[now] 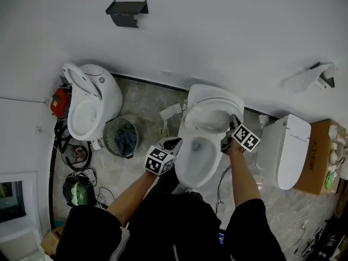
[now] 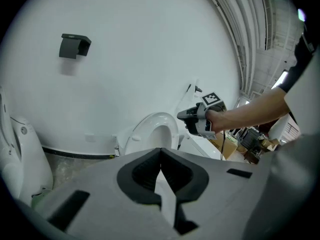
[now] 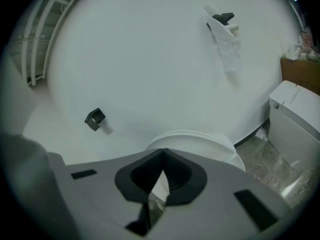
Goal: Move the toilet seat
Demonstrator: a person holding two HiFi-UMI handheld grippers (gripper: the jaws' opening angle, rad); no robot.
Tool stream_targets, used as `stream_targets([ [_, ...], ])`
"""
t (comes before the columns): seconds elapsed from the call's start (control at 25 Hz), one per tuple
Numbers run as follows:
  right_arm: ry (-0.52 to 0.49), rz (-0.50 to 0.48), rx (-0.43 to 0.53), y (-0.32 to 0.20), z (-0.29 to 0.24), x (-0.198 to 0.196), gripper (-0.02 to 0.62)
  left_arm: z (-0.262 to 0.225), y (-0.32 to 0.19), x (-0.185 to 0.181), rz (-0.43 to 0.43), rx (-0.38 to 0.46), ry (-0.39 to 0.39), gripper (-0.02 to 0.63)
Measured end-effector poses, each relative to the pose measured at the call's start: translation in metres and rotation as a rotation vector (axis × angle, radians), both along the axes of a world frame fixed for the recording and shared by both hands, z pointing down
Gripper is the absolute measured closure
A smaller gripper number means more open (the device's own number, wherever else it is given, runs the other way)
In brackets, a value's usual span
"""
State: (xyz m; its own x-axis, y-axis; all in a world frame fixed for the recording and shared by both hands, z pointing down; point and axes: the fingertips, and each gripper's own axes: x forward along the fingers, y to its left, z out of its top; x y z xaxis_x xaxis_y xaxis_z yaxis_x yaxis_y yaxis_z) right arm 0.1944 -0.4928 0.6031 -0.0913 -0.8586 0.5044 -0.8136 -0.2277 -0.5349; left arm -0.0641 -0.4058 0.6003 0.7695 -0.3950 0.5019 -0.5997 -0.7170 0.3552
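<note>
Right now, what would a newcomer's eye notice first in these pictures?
Three white toilets stand along the curved white wall. At the middle toilet, with its toilet seat raised, the left gripper and right gripper sit on either side of it. A wire basket stands further left.

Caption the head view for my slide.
Person leaning over the middle toilet, shut left gripper at its left side, shut right gripper beside the raised seat.
</note>
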Motion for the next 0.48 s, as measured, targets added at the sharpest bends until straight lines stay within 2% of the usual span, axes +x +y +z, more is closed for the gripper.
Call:
stream_targets([
  [0.12, 0.089, -0.077, 0.014, 0.033, -0.019, -0.005, 0.592, -0.018, 0.014, 0.011, -0.017, 0.033, 0.021, 0.606],
  [0.32, 0.313, -0.255, 0.075, 0.092, -0.063, -0.029, 0.594, -0.049, 0.044, 0.030, -0.013, 0.098, 0.030, 0.606],
  [0.48, 0.360, -0.304, 0.147, 0.137, -0.095, -0.040, 0.594, -0.074, 0.070, 0.049, 0.017, 0.160, 0.029, 0.606],
])
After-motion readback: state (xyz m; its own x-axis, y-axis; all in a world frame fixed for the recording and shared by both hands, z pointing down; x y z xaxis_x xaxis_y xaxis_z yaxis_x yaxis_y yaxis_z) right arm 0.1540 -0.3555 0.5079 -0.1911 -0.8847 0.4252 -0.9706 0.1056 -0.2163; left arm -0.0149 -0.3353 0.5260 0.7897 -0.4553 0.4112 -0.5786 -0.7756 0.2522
